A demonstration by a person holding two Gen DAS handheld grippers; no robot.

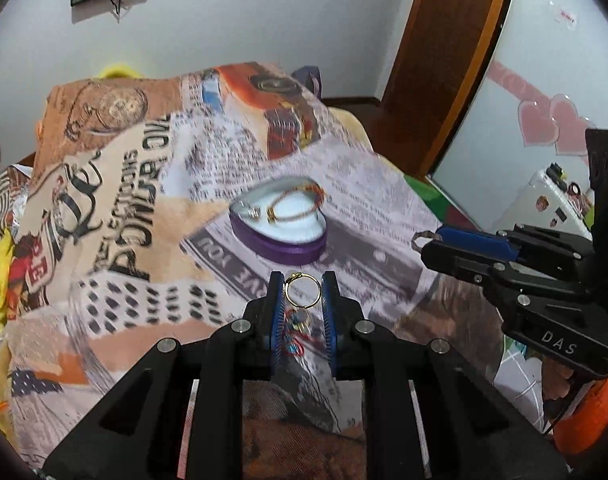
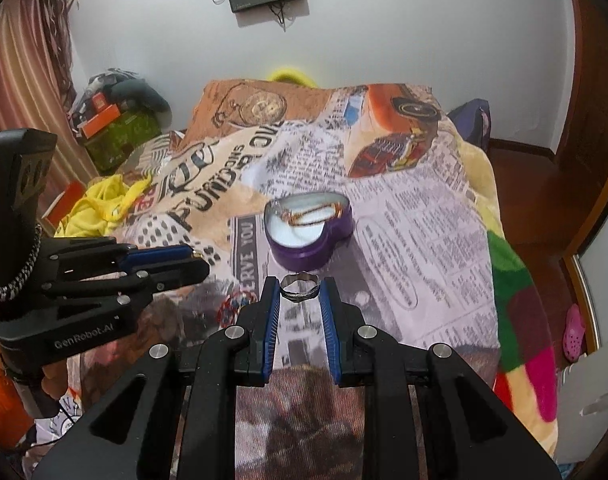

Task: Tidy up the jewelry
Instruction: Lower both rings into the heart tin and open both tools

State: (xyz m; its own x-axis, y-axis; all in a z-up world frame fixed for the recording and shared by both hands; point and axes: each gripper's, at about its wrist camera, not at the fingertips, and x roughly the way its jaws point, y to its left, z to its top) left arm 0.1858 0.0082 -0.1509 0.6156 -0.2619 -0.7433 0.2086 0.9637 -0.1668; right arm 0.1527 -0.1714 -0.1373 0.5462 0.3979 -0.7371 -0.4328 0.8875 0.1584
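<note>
A purple heart-shaped jewelry box (image 1: 279, 228) with a white lining lies open on the printed blanket; it also shows in the right wrist view (image 2: 310, 236). A gold bracelet (image 1: 299, 204) lies inside it. My left gripper (image 1: 302, 284) is shut on a thin gold ring (image 1: 302, 290), held just short of the box. My right gripper (image 2: 301, 290) is shut on a wide silver ring (image 2: 299, 290), also just short of the box. The right gripper shows at the right of the left wrist view (image 1: 424, 242), and the left gripper at the left of the right wrist view (image 2: 199, 260).
A small red and blue trinket (image 1: 297, 332) lies on the blanket (image 1: 143, 280) under the left fingers. Yellow cloth (image 2: 99, 204) and boxes (image 2: 115, 132) sit at the bed's left. A wooden door (image 1: 452, 60) and white cabinet (image 1: 544, 80) stand at the right.
</note>
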